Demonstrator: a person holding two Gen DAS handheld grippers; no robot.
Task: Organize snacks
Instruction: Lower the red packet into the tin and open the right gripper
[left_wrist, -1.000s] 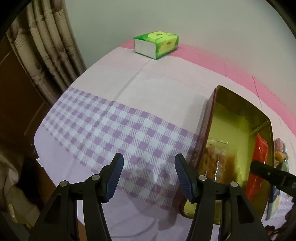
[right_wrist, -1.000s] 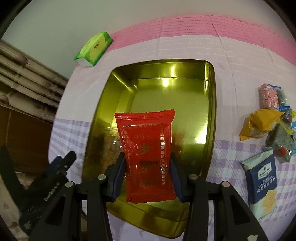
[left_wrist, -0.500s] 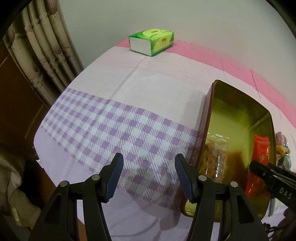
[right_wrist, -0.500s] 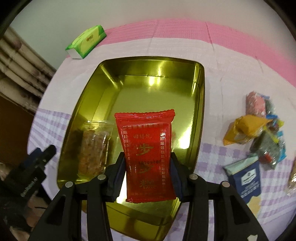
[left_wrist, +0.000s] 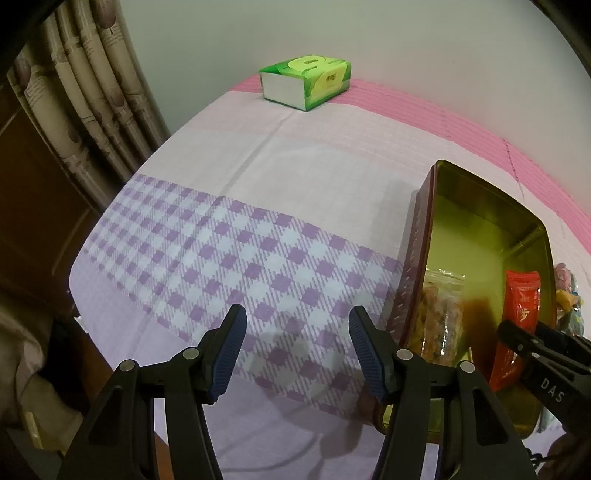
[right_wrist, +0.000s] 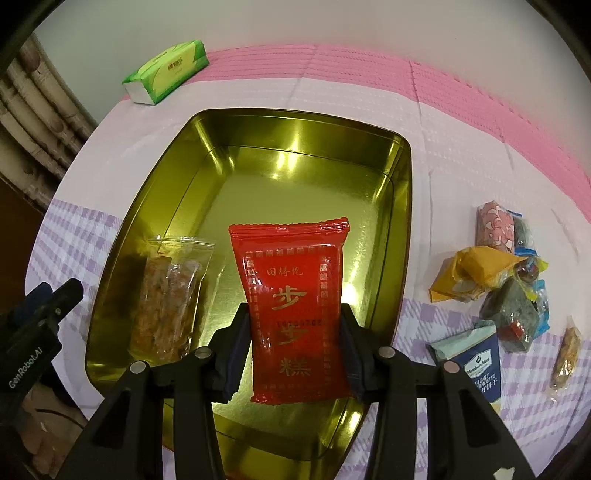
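Tilted since earlier, red gold-lettered packet (right_wrist: 295, 310) over tin (right_wrist: 207, 125).

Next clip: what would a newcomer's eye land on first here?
The red snack packet pinched in the right gripper, over the gold tin that already holds a clear bag of snacks. Then the loose snack pile to the tin's right.

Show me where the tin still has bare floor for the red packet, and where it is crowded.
The gold tin is bare across its far half and along its right wall. The clear snack bag fills the near left corner. The right gripper holds the red packet over the near middle. Right of the tin, the snack pile crowds the cloth.
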